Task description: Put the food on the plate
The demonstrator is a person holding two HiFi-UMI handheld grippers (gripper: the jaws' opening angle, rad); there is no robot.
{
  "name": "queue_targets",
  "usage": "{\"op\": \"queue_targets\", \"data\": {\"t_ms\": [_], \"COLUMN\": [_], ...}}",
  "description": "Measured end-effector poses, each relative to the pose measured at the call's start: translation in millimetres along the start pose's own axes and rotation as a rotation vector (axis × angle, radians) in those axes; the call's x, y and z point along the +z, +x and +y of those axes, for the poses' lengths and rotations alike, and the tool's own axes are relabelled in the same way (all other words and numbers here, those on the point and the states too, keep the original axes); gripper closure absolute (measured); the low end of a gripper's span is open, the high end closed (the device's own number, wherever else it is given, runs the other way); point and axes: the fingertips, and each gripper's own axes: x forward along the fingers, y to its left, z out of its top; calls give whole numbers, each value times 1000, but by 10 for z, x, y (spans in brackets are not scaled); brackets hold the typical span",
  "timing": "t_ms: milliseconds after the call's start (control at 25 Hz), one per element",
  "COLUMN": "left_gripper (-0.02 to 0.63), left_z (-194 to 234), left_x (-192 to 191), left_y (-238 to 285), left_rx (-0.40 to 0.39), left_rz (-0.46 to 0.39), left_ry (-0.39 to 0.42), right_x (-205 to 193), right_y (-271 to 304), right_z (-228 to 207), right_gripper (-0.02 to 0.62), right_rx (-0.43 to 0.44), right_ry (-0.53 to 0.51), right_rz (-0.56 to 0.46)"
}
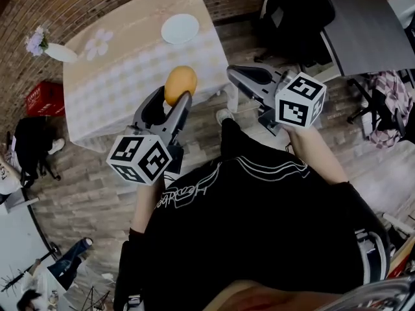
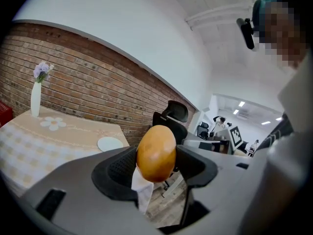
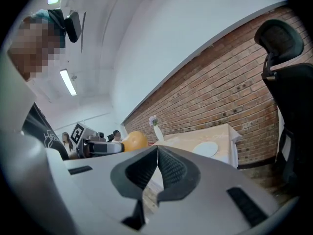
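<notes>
An orange-brown oval food piece (image 1: 181,83) sits between the jaws of my left gripper (image 1: 172,101), which is shut on it and holds it in the air just before the near edge of the table (image 1: 123,70). In the left gripper view the food piece (image 2: 156,152) fills the gap between both pads. A white empty plate (image 1: 179,28) lies at the table's far right; it also shows as the plate (image 2: 110,143) and the plate (image 3: 205,149). My right gripper (image 1: 237,74) hovers right of the table, its jaws pressed together with nothing in them (image 3: 157,161).
A white vase (image 1: 57,52) with purple flowers stands at the table's left end. A black office chair (image 1: 295,11) and a grey desk (image 1: 363,28) are at the right. A red crate (image 1: 45,98) and a black bag (image 1: 29,149) lie on the floor left.
</notes>
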Motion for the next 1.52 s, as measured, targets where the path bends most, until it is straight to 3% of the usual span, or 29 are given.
{"op": "queue_targets", "data": {"t_ms": [760,1400,1520], "left_gripper": [351,351,351], "left_z": [1094,1752,1876], "left_x": [537,657,682], "left_y": [1273,2014,2176], "left_rx": [88,141,159], "left_rz": [41,35,38], "left_ry": [-46,-37,-3], "right_x": [376,196,150], "right_y": [871,1281,1348], "right_z": [-1373,-1978,-2108], "right_gripper": [598,598,598], "right_rx": [23,29,27], "right_ry": [69,127,137], "right_rz": [68,139,156]}}
